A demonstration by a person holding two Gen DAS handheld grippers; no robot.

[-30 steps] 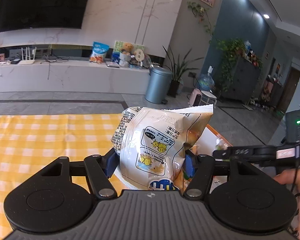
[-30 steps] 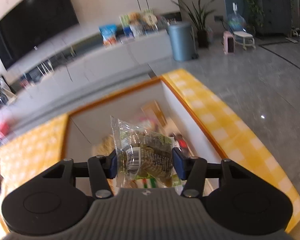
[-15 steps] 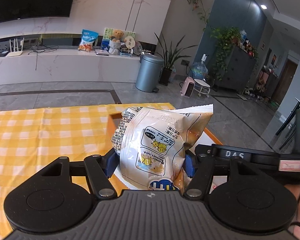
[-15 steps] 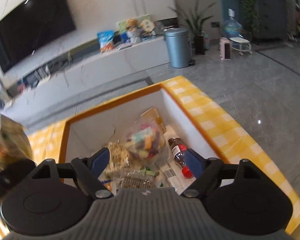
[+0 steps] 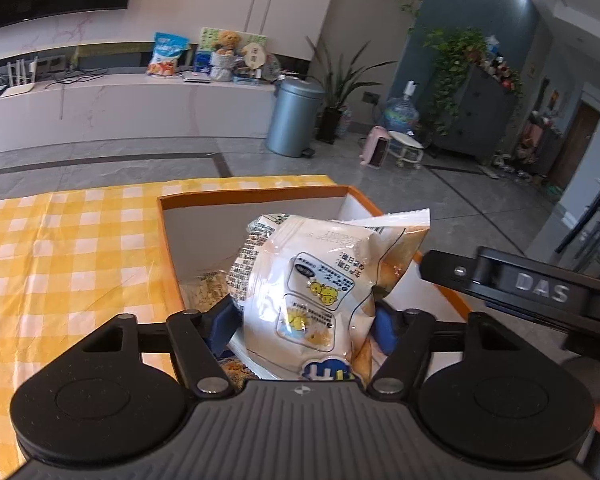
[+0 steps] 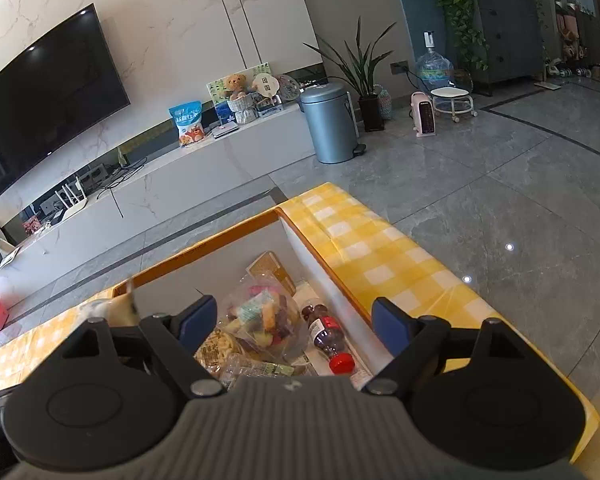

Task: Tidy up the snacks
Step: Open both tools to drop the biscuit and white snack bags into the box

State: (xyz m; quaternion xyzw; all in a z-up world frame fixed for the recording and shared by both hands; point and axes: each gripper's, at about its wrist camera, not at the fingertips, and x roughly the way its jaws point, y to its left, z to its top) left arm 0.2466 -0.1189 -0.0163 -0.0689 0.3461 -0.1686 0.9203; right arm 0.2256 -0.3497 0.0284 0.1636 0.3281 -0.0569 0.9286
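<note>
Left wrist view first: the bottom of the white snack bag (image 5: 320,300) is cut off by the black body of the left hand-held gripper (image 5: 304,328). This bag sits between the two blue pads. The jaws have just been opening, and I see a small gap at the left pad (image 5: 220,326), so the bag looks let go. I cannot tell if the right pad touches it. The bag is over the orange-edged box (image 5: 256,194), which stands on the yellow checked surface (image 5: 60,260). Most of the box inside is hidden behind the bag.

Right wrist view next: the right hand-held gripper (image 6: 296,322) is spread wide with nothing in it. Below it, in the box (image 6: 204,246), lie a clear bag of mixed sweets (image 6: 260,320) and a small bottle with a red cap (image 6: 328,338). Their near ends are hidden.
</note>
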